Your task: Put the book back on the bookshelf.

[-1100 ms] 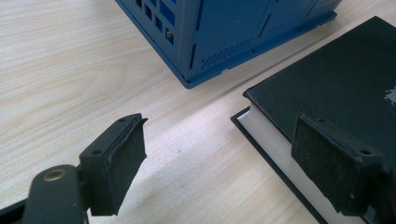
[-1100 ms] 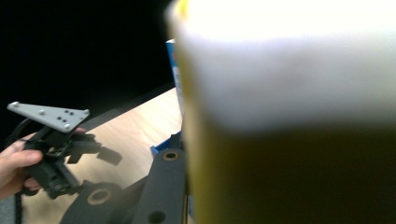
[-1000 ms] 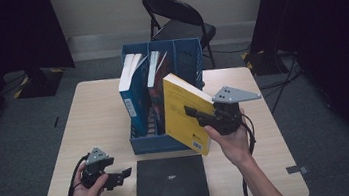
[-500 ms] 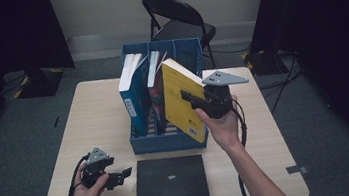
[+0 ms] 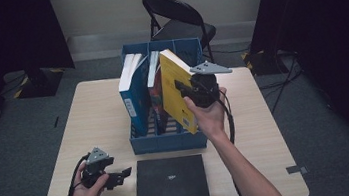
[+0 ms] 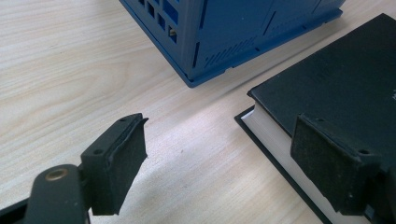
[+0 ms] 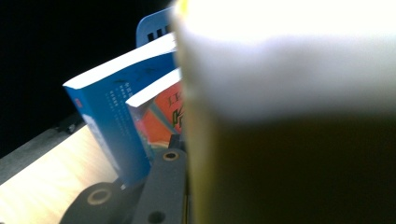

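Note:
My right gripper (image 5: 187, 90) is shut on a yellow book (image 5: 178, 95), which it holds upright and tilted over the right slot of a blue rack (image 5: 170, 142). Whether the book's lower edge is inside the slot I cannot tell. A blue book (image 5: 131, 90) and an orange book (image 5: 155, 86) lean in the rack's left and middle slots. In the right gripper view the yellow book (image 7: 289, 116) is blurred and very close, with the blue book (image 7: 112, 116) and orange book (image 7: 161, 112) beyond it. My left gripper (image 5: 121, 175) rests open on the table, its jaws empty (image 6: 224, 163), beside a black book (image 6: 345, 84).
The black book (image 5: 171, 181) lies flat in front of the rack near the table's (image 5: 94, 118) front edge. A corner of the blue rack (image 6: 233, 32) stands just ahead of the left jaws. A black folding chair (image 5: 175, 15) stands behind the table.
The right gripper has carried the yellow book away from the person, from in front of the rack to over its right slot. The left gripper has stayed where it was.

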